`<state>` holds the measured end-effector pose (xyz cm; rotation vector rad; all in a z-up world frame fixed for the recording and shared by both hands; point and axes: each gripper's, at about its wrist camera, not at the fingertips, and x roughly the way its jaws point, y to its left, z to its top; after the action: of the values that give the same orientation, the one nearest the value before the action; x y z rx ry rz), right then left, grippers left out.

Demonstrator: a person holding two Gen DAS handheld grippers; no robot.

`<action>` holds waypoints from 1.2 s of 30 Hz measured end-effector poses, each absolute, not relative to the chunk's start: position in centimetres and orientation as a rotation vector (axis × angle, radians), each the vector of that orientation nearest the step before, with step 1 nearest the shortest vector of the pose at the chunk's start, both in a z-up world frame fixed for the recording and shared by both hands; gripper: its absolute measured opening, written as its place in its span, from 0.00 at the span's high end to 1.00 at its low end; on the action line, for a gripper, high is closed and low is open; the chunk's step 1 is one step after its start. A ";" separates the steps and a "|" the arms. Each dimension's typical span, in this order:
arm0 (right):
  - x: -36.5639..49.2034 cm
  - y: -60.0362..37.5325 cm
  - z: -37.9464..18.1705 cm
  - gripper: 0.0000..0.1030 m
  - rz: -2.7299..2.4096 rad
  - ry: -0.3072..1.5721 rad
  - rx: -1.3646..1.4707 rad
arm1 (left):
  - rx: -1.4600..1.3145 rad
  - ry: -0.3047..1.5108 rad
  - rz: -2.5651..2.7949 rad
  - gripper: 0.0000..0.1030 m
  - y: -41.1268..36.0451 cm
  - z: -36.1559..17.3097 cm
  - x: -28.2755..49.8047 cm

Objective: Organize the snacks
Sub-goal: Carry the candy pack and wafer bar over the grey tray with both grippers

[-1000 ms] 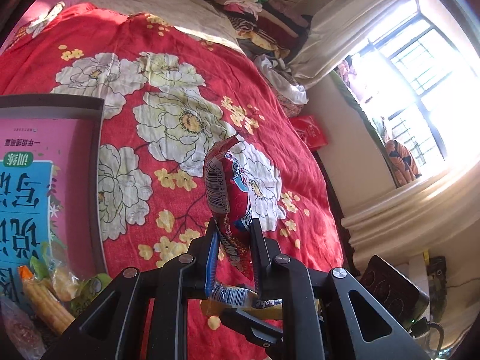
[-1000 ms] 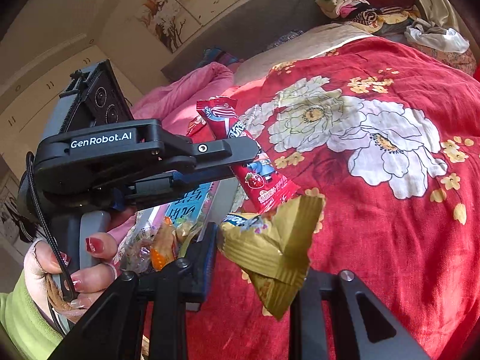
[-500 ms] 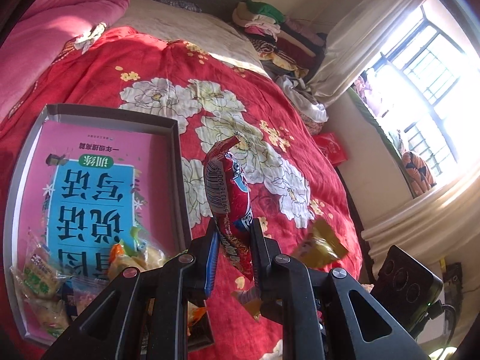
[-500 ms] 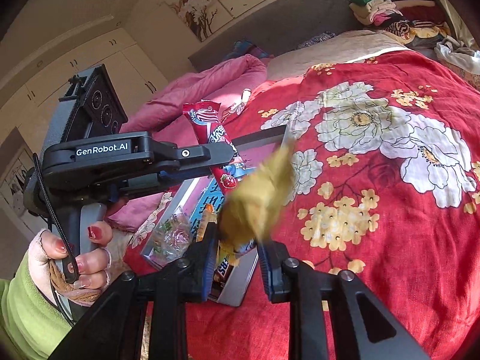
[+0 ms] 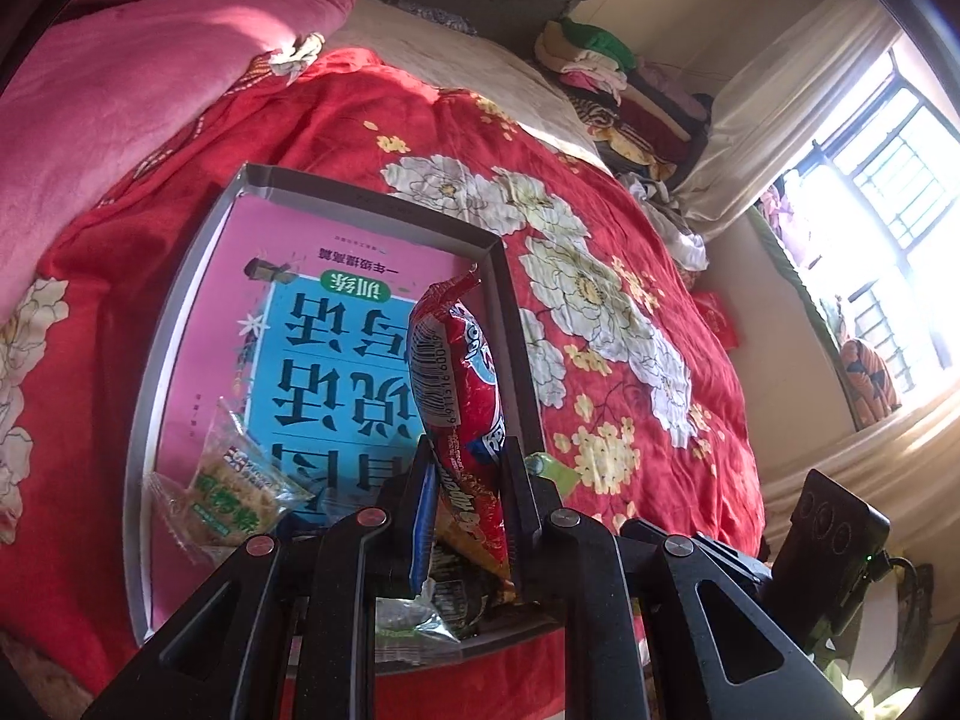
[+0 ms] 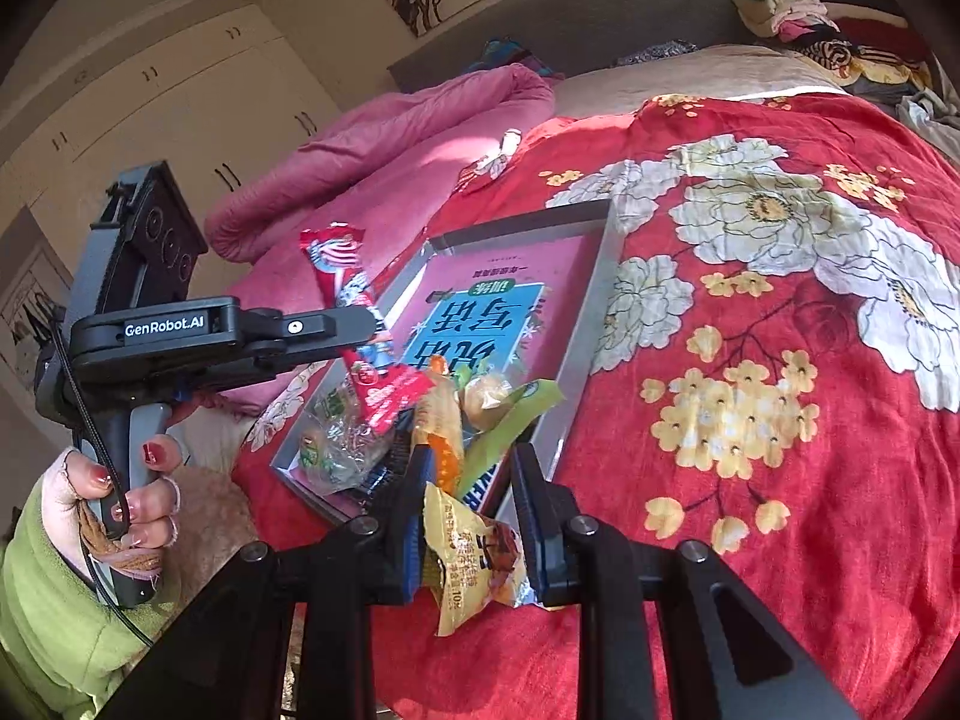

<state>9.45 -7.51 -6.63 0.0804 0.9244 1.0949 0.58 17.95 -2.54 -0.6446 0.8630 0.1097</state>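
Left wrist view: left tool (image 5: 465, 462) grips one red packet (image 5: 459, 384) over the tray (image 5: 180, 300) — right tool (image 6: 471, 480) pinches one yellow packet (image 6: 474, 558) beside it.

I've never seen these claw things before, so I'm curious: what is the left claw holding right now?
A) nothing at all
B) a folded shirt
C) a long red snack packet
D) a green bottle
C: the left claw is shut on a long red snack packet, which stands up between its fingers above the grey tray; the right-wrist view shows the same packet in that claw.
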 end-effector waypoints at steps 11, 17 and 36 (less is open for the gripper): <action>10.4 -6.8 -10.1 0.77 1.023 1.026 0.028 | -0.662 0.872 0.188 0.81 20.7 -3.4 -3.4; 10.1 -6.3 -6.7 0.79 1.049 0.935 0.054 | -0.632 0.880 0.214 0.81 21.2 -3.6 -4.4; 9.9 2.8 -7.0 0.77 1.243 1.092 0.124 | -0.644 0.946 0.235 0.77 21.8 -6.0 -4.5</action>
<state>9.95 2.83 -7.05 0.1237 1.0923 1.2431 -4.47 21.83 -5.98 -0.6436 0.9464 0.2352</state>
